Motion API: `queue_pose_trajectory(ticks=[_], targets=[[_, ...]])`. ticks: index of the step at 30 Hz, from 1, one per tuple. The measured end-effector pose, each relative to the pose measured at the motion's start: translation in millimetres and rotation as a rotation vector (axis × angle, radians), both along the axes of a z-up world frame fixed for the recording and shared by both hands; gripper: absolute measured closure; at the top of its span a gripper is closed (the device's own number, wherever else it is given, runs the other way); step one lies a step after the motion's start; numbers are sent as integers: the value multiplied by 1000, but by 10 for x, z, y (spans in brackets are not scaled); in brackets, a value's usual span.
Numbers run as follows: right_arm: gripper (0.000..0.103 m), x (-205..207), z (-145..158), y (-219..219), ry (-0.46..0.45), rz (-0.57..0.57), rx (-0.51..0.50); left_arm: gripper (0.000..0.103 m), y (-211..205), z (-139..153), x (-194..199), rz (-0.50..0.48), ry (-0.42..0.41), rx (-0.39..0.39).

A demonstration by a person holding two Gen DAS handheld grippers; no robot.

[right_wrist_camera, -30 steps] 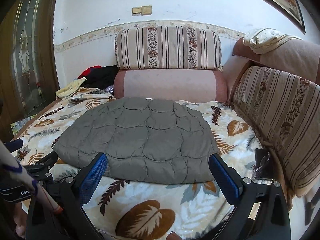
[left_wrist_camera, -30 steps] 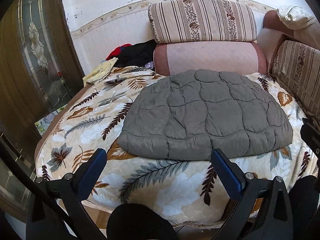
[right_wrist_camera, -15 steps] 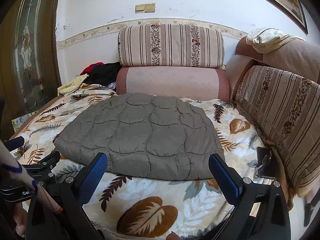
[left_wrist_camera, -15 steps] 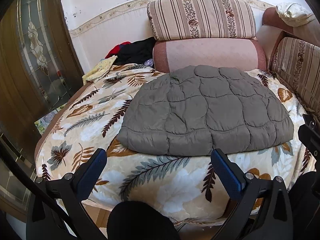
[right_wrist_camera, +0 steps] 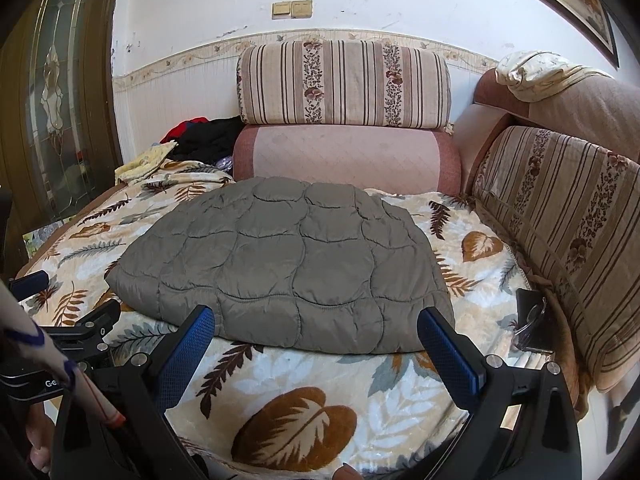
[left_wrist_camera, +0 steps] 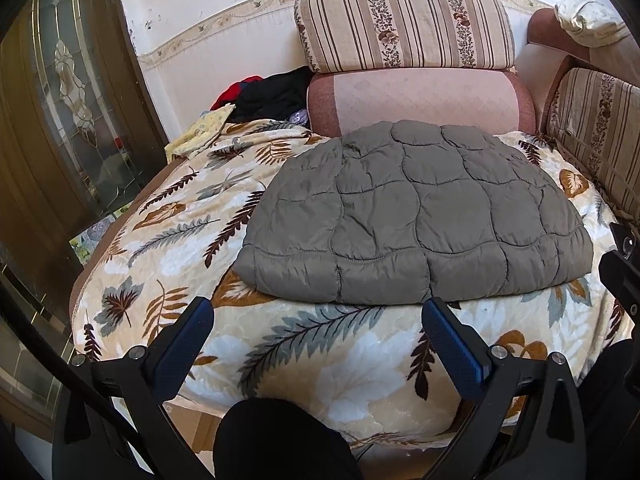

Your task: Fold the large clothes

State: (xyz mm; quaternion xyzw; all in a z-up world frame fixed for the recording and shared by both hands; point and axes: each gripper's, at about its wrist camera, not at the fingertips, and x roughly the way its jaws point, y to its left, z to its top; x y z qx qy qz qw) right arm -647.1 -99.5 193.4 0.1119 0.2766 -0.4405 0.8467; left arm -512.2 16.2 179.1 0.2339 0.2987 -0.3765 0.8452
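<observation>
Grey quilted jacket [left_wrist_camera: 416, 220] lying flat at centre of a leaf-print blanket [left_wrist_camera: 168, 236] spread over a couch, near hem toward 6 o'clock, far edge toward 12 o'clock, close to a pink bolster [left_wrist_camera: 420, 100], contact not clear. Already compact and rounded in outline, probably partly folded; sleeves not visible, likely tucked under or inside.

Left gripper [left_wrist_camera: 318, 330] spread wide, empty, hovering short of the near hem at about 6 o'clock. Right gripper [right_wrist_camera: 316, 332] likewise spread wide and empty, fingers framing the near hem without touching it. Left tool also visible at 9 o'clock in the right view, low beside the blanket edge.

Risks from here:
- Pinching too shallow on the puffy hem: slick padded shell likely to slide out of the blue pads [right_wrist_camera: 188, 346] mid-lift, dropping one side and skewing the fold.
- Pinching too deep: blanket caught together with the jacket, dragging the whole cover toward 6 o'clock.
- Catching only the top layer: hidden layers underneath left behind, opening the earlier fold instead of adding one.
- Uneven lift between the two tools: crooked crease, corner flopping toward 3 o'clock, where a dark small object [right_wrist_camera: 530, 320] rests against a striped cushion [right_wrist_camera: 560, 232].
- Folding too far toward 12 o'clock: bulk pushed against the bolster and bunched.
</observation>
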Motion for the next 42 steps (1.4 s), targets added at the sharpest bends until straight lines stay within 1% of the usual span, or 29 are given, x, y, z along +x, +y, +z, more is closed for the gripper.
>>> queue_pose_trajectory(ticks=[42], targets=[[0,7,-92,-66,22,6,30,0,2,-139,73,9,35,25]])
